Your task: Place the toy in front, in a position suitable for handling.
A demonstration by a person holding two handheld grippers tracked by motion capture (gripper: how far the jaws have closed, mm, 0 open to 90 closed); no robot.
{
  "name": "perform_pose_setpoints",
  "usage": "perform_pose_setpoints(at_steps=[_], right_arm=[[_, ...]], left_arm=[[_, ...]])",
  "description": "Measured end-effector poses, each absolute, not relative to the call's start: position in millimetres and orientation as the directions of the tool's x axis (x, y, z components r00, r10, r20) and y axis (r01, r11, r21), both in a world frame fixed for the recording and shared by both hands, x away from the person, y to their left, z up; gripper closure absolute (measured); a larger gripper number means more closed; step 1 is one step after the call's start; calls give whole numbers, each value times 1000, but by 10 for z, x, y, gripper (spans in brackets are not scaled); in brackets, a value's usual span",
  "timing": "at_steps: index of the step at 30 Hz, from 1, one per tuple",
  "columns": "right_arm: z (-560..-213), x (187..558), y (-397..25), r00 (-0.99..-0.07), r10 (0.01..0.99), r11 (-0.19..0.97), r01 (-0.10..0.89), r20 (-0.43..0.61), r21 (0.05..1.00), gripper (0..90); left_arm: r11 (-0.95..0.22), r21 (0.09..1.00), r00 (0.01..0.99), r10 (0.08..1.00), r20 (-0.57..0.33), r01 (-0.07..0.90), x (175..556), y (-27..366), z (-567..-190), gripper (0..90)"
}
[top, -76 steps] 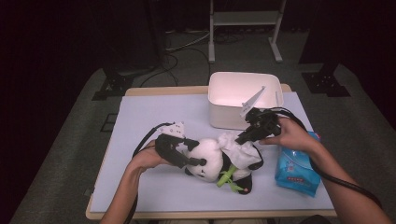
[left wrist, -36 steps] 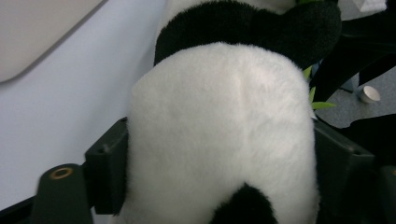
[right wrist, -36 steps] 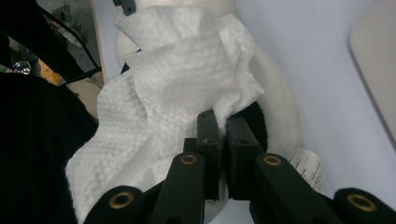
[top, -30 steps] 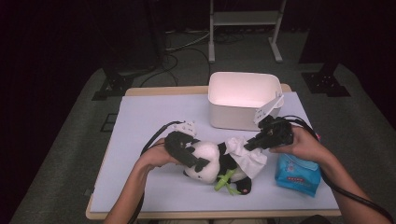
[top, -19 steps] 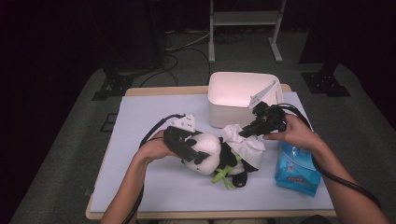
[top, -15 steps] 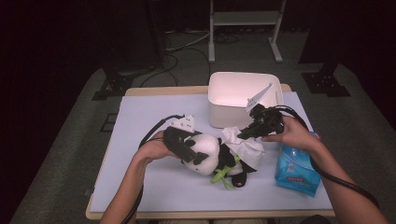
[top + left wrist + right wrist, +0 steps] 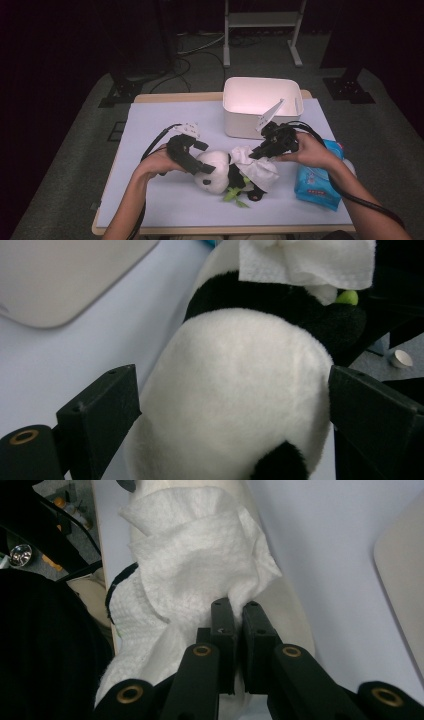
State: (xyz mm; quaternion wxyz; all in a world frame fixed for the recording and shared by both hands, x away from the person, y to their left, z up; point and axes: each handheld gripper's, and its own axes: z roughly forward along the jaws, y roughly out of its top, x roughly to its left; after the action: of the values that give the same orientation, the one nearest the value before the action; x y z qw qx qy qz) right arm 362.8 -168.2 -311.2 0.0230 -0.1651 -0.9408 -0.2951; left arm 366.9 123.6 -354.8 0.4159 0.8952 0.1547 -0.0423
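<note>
The right gripper (image 7: 234,611) is pinching a white crumpled paper wipe (image 7: 192,575) w/ jaws nearly closed, a fold of it sitting between them. The left gripper (image 7: 225,405) is straddling the head of the black-and-white plush panda toy (image 7: 235,390), jaws wide, either side of it (contact w/ the plush is hard to tell). The wipe is draping over the panda's body, near-centre of the light tabletop (image 7: 165,120), w/ the white plastic tub (image 7: 262,105) farther back and a blue wipe packet (image 7: 317,180) at right. Both are probably soft, light and squashy: the wipe may tear or slip, so gripping a bunched fold is best; the panda is best steadied at the head.
</note>
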Motion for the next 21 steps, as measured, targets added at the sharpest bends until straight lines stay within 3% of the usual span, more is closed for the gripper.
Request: perform_pose_setpoints(at_steps=[8, 14, 21], right_arm=[[-3122, 3574, -1643, -949, 279, 780, 313, 147, 542, 851], [-3131, 3579, -1673, -948, 285, 771, 315, 144, 554, 850], [-3064, 3640, -1753, -941, 306, 747, 333, 147, 576, 850]], left_arm=[[-635, 703, 947, 223, -231, 320, 3654, 1103, -3680, 28], [-637, 718, 959, 201, -198, 281, 3637, 1098, -3666, 234], [-609, 754, 967, 201, -155, 247, 3670, 1085, -3599, 325]])
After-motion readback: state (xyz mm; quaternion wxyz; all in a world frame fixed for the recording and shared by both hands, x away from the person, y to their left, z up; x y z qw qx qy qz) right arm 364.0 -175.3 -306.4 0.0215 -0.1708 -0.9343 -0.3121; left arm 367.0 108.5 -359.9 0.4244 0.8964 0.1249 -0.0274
